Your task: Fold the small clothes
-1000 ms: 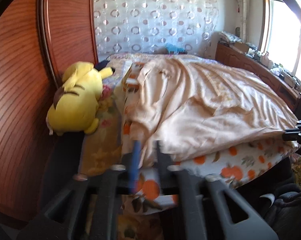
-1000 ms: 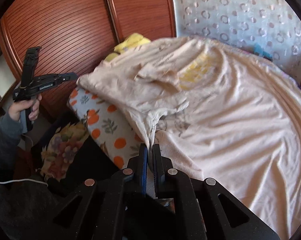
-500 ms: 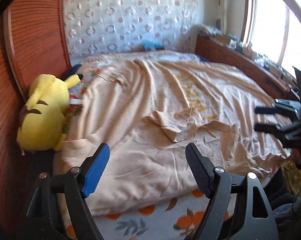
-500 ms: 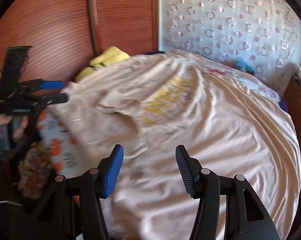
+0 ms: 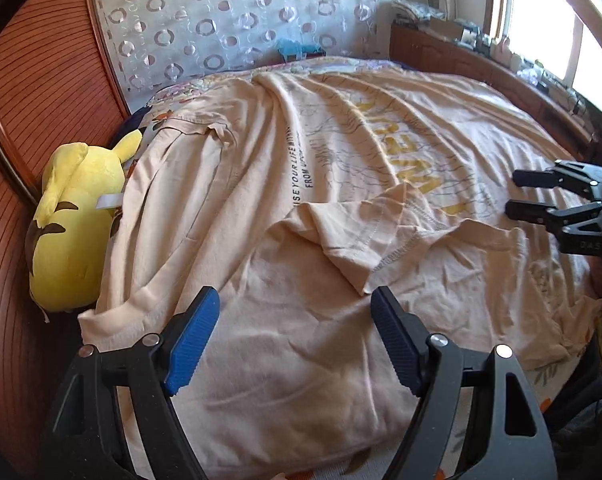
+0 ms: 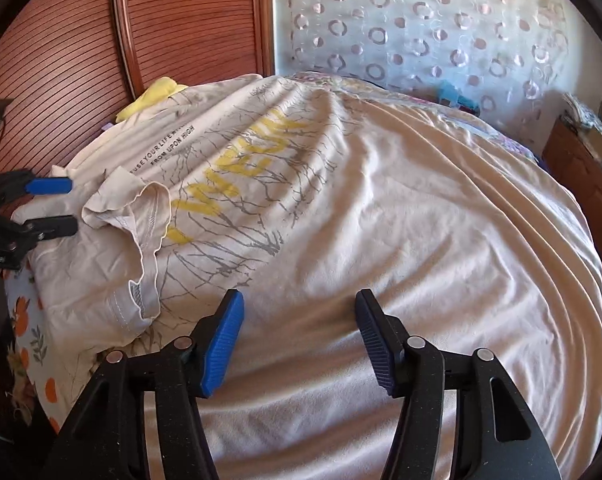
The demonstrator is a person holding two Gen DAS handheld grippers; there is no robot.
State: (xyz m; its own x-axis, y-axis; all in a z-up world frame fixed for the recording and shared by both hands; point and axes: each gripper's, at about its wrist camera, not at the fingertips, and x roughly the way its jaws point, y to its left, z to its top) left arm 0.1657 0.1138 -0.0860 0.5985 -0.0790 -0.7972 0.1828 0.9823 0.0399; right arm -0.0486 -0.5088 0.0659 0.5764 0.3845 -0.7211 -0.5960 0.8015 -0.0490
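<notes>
- Bedroom setting: bed with an orange-print sheet, ribbed wooden wardrobe to one side, spotted curtain behind.
- Spread across most of the bed, print side up: peach T-shirt, yellow lettering and black text visible, fabric rumpled in long ridges.
- Lying flipped over onto the shirt body near the lettering: one sleeve, stitched hem upward, creased and bunched rather than flat.
- Hovering above the near edge of the shirt: left gripper, fingers spread wide, blue pads apart, nothing between them.
- Likewise poised over the cloth further along the same edge: right gripper, fingers wide apart and empty, no contact with the fabric that can be made out.
- Judged stage: early, shirt laid out, no clean fold made yet.
- Likely trouble: pinching through the crumpled sleeve and body together, so both layers lift and the fold comes out lopsided.
- Also possible: catching the orange-print sheet along with the hem at the bed edge, since the shirt overhangs it there.
- Ridges left unsmoothed probably get locked into any fold.
- Beside the shirt against the wardrobe: yellow plush toy, near enough to snag a dragged corner.
</notes>
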